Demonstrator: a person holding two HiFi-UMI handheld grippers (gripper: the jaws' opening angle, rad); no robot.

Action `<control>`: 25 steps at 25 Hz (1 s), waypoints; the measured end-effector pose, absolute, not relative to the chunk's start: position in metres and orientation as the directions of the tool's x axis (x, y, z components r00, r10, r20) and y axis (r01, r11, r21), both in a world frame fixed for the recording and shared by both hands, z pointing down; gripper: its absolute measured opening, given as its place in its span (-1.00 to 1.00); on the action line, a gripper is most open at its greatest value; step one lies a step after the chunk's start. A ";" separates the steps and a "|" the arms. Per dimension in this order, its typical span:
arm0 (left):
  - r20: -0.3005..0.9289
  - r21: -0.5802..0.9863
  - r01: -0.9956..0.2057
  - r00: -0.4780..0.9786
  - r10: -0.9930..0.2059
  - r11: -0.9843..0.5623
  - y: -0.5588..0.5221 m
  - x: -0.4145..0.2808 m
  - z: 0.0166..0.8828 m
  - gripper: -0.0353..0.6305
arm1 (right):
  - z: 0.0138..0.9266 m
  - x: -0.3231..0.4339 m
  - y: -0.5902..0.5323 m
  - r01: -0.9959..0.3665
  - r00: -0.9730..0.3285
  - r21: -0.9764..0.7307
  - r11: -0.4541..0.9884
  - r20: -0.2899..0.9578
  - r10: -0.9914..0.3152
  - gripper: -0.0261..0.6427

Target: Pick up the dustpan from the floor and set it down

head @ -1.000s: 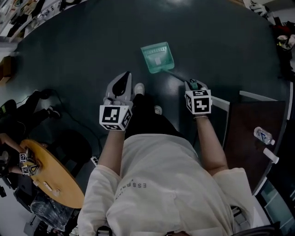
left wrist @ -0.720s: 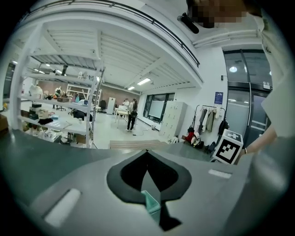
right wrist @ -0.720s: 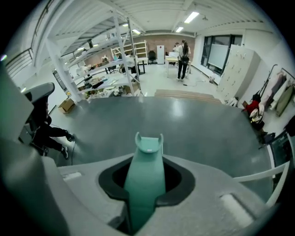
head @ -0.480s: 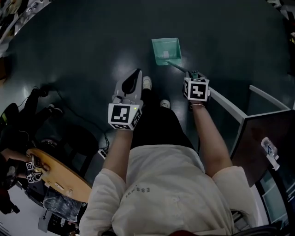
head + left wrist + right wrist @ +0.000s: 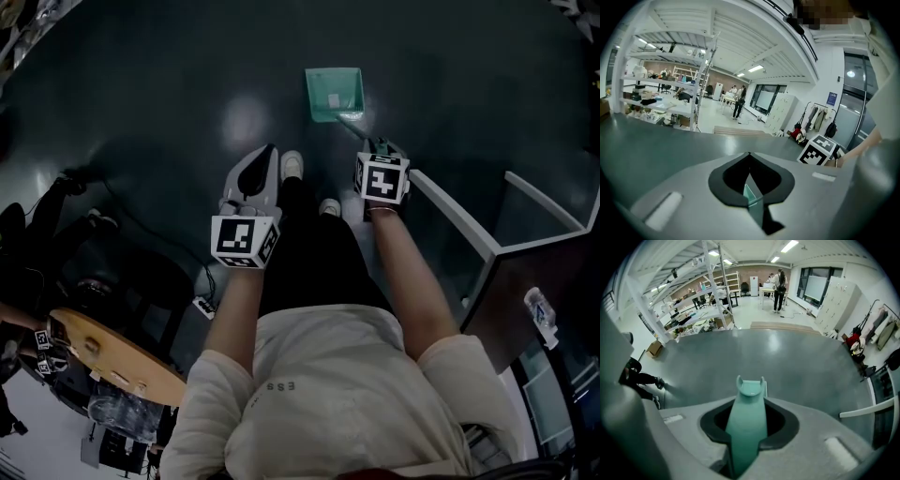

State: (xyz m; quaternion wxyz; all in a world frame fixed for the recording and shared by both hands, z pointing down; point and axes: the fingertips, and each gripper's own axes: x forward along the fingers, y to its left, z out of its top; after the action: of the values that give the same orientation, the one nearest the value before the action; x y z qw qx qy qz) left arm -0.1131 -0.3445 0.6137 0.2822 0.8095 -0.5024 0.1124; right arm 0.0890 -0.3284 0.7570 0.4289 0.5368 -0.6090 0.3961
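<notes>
A green dustpan [image 5: 334, 94] hangs low over the dark floor [image 5: 169, 84], ahead of the person's shoes [image 5: 292, 166]. I cannot tell whether it touches the floor. My right gripper [image 5: 377, 153] is shut on its thin handle [image 5: 352, 125]. In the right gripper view the handle [image 5: 746, 427] runs out between the jaws, with the pan [image 5: 751, 386] at its far end. My left gripper [image 5: 260, 172] is level with the right one, to the left of the legs. Its jaws meet at the tips in the left gripper view [image 5: 750, 157] and hold nothing.
A white-framed partition [image 5: 450, 220] stands close on the right, beside a dark table with a bottle [image 5: 541, 315]. A round wooden table [image 5: 112, 352] and floor cables [image 5: 202, 305] lie at the lower left. Shelving [image 5: 693, 301] lines the far side of the room.
Both grippers have come down toward the floor as the person bends forward. The dustpan has gone down with the right gripper, still held by its handle.
</notes>
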 end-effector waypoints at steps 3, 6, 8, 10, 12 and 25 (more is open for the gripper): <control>0.470 0.343 -0.878 0.468 -0.749 -0.333 -0.338 -0.115 0.613 -0.86 | 0.754 0.083 -0.329 -0.996 -0.067 -0.041 0.079 0.929 -0.365 -0.59; 0.481 0.357 -0.878 0.465 -0.743 -0.318 -0.330 -0.117 0.617 -0.86 | 0.751 0.079 -0.327 -0.996 -0.084 -0.076 0.036 0.910 -0.405 -0.12; 0.480 0.366 -0.874 0.471 -0.740 -0.319 -0.329 -0.115 0.618 -0.86 | 0.746 0.079 -0.330 -0.996 -0.091 -0.085 0.034 0.900 -0.426 -0.04; 0.472 0.364 -0.870 0.480 -0.739 -0.332 -0.329 -0.114 0.616 -0.86 | 0.739 0.080 -0.333 -0.995 -0.095 -0.088 0.038 0.890 -0.447 0.03; 0.464 0.359 -0.870 0.481 -0.744 -0.338 -0.331 -0.115 0.611 -0.86 | 0.725 0.081 -0.337 -0.994 -0.105 -0.101 0.035 0.871 -0.480 0.06; 0.197 0.184 -0.866 0.496 -0.845 -0.465 -0.296 -0.089 0.466 -0.88 | 0.505 0.110 -0.312 -0.976 -0.171 0.050 0.210 0.415 -0.893 -0.96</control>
State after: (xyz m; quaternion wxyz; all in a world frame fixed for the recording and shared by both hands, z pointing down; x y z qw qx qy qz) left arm -0.0888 -0.2955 0.4658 0.1306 0.8550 -0.5004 0.0389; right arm 0.1103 -0.3119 0.5050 0.1807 0.6178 -0.7567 0.1147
